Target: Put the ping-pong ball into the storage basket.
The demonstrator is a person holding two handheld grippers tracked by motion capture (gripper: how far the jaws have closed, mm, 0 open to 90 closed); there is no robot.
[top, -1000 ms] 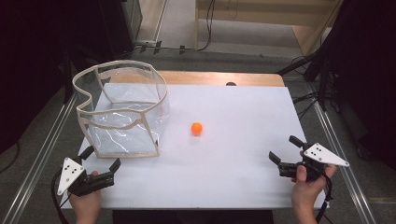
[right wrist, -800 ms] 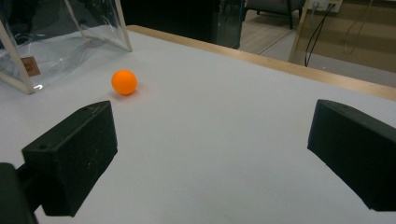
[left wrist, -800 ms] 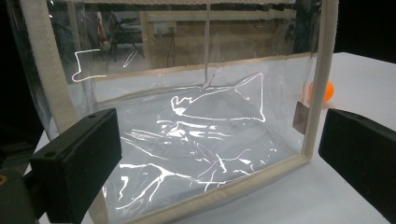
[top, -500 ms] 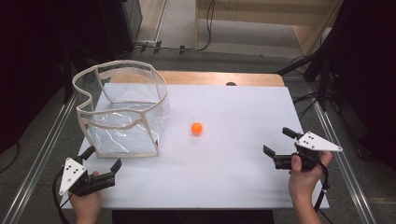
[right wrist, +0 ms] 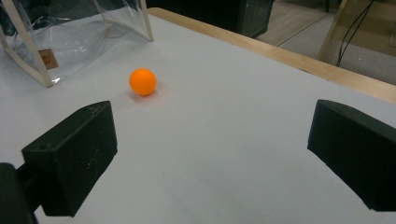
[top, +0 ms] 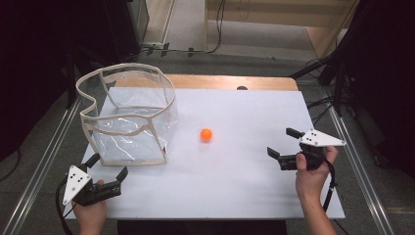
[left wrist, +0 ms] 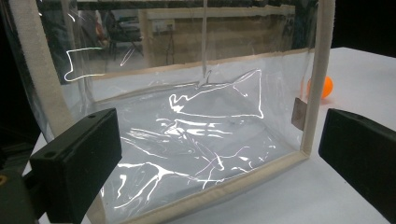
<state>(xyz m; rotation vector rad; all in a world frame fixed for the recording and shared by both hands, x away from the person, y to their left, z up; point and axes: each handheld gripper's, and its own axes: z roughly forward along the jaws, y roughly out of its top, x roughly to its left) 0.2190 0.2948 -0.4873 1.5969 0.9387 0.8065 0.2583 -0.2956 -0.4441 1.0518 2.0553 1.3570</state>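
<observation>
The left gripper sits at the near left corner of the desk, held in the person's left hand, whose forearm comes in over the desk's near edge. Its two black fingers stand wide apart with nothing between them, pointing away from the near edge. The right gripper is over the right side of the desk, gripped by the right hand, the forearm slanting in from the near right corner. Its fingers are likewise spread wide and empty, aimed toward the desk's middle, just above the surface.
</observation>
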